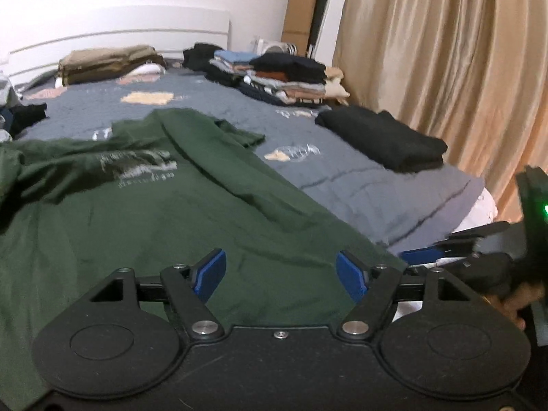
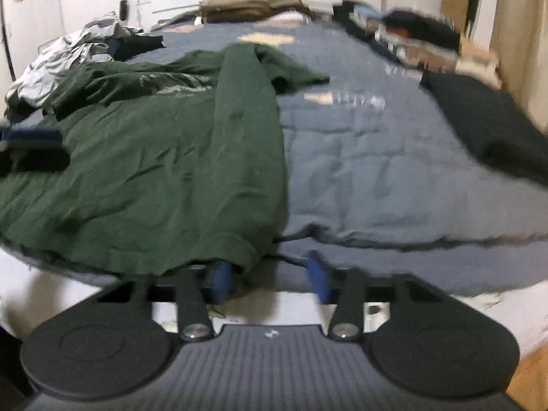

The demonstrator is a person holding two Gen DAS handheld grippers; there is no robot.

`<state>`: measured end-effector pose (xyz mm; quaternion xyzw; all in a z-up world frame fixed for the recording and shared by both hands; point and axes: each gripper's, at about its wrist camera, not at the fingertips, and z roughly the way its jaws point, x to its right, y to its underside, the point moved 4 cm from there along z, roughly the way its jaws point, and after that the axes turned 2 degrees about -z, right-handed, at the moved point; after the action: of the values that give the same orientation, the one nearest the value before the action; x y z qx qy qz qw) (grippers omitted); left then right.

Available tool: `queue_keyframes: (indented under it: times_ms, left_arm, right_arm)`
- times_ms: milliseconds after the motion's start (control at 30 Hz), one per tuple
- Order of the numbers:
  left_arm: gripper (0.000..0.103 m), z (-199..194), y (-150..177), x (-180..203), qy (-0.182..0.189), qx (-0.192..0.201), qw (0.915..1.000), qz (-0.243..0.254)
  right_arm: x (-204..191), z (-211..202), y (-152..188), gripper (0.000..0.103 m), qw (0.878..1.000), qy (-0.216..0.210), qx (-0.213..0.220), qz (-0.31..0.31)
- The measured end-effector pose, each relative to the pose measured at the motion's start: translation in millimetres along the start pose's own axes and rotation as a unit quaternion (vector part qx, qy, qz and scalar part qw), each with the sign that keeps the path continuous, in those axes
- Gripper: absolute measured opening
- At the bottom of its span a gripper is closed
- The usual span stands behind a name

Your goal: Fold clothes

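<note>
Left wrist view: left gripper (image 1: 281, 274) fingers wide over green T-shirt (image 1: 154, 205) near hem. Right gripper (image 2: 270, 275) wide at near-right corner; grip hem fully, lift evenly.

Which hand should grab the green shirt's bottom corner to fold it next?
Probably the right. The right gripper is open right at the green shirt, whose near corner lies over one finger at the bed's edge. The left gripper is open above the shirt's middle, away from any corner.
</note>
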<state>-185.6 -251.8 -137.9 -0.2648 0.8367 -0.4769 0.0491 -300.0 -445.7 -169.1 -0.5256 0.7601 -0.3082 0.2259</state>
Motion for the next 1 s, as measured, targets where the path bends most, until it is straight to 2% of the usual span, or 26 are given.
queue_keyframes:
  times_ms: [33,133,200,300,400,467,500,533,567,633,700,767,933,1000]
  left_arm:
    - [0.071,2.3,2.5,0.8,-0.002,-0.004,1.0000,0.004]
    - [0.071,10.0,9.3,6.8,-0.006,-0.015,0.9996,0.025]
    - [0.072,13.4,12.2,18.4,-0.002,-0.006,0.9986,0.053]
    - [0.083,18.4,16.6,35.8,0.002,0.007,0.9956,0.094]
    - [0.080,24.6,20.7,49.0,-0.006,0.018,0.9920,0.125]
    - [0.060,28.1,18.9,43.5,-0.017,0.018,0.9929,0.116]
    - [0.036,28.5,17.1,39.5,-0.021,0.019,0.9936,0.109]
    - [0.018,28.8,15.3,35.4,-0.025,0.020,0.9942,0.102]
    - [0.017,28.4,13.4,31.4,-0.029,0.022,0.9948,0.095]
    - [0.016,18.6,6.5,24.1,-0.036,0.045,0.9953,0.078]
    - [0.016,17.3,3.1,20.0,-0.049,0.053,0.9949,0.072]
    - [0.017,25.4,7.6,18.9,-0.057,0.031,0.9948,0.079]
    - [0.020,42.9,24.9,26.8,-0.080,-0.021,0.9862,0.144]
    - [0.020,43.3,25.4,26.2,-0.081,-0.019,0.9850,0.151]
  right_arm:
    - [2.6,-0.5,-2.3,0.003,1.000,0.001,0.009,0.015]
    - [6.1,-20.4,-13.9,0.001,0.997,0.002,0.065,0.038]
    - [7.9,-36.7,-22.2,0.001,0.993,0.000,0.102,0.050]
    - [3.1,-58.8,-30.9,0.001,0.990,-0.007,0.130,0.046]
    - [-3.1,-75.9,-37.8,0.000,0.989,-0.004,0.141,0.031]
    - [-5.5,-87.0,-42.7,0.000,0.989,0.005,0.148,0.017]
    - [-6.4,-92.5,-45.2,0.000,0.988,0.011,0.152,0.010]
    - [-7.6,-97.7,-47.3,0.000,0.988,0.017,0.155,0.002]
    - [-9.5,-100.7,-49.1,0.000,0.987,0.027,0.157,-0.013]
    - [-12.1,-97.8,-51.6,0.000,0.985,0.058,0.153,-0.053]
    - [-9.6,-88.9,-50.9,0.000,0.985,0.075,0.143,-0.063]
    - [-2.9,-70.7,-47.7,0.000,0.988,0.073,0.123,-0.055]
    - [9.5,-26.6,-27.2,0.004,0.998,0.005,0.056,0.020]
    - [6.7,-19.3,-19.7,0.007,0.999,0.004,0.040,0.020]
